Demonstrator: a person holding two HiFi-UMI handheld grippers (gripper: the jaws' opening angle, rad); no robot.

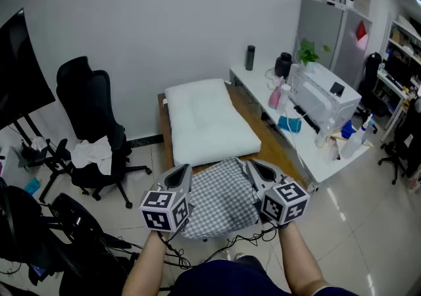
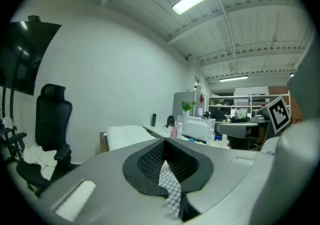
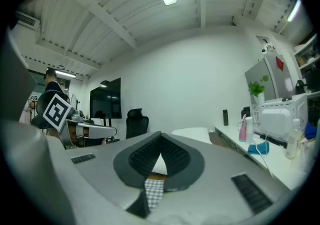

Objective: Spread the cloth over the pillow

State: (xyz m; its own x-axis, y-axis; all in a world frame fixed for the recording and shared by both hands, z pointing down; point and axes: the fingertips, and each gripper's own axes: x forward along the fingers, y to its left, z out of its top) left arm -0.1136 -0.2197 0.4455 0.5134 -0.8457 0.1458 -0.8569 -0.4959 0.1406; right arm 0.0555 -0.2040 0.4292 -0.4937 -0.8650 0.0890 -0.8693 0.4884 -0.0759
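A grey-and-white checked cloth (image 1: 222,199) hangs stretched between my two grippers, in front of the near end of a white pillow (image 1: 207,120) that lies on a low wooden table (image 1: 162,131). My left gripper (image 1: 186,171) is shut on the cloth's left corner; checked fabric (image 2: 171,185) shows pinched between its jaws. My right gripper (image 1: 250,166) is shut on the right corner, with the fabric (image 3: 154,191) caught low between its jaws. Both grippers point about level toward the pillow (image 2: 127,134), which also shows in the right gripper view (image 3: 192,134).
A black office chair (image 1: 93,123) with white fabric on its seat stands left of the pillow table. A long white desk (image 1: 309,150) with bottles, a plant and a white appliance (image 1: 322,94) runs along the right. Cables and dark equipment (image 1: 46,235) lie on the floor at my lower left.
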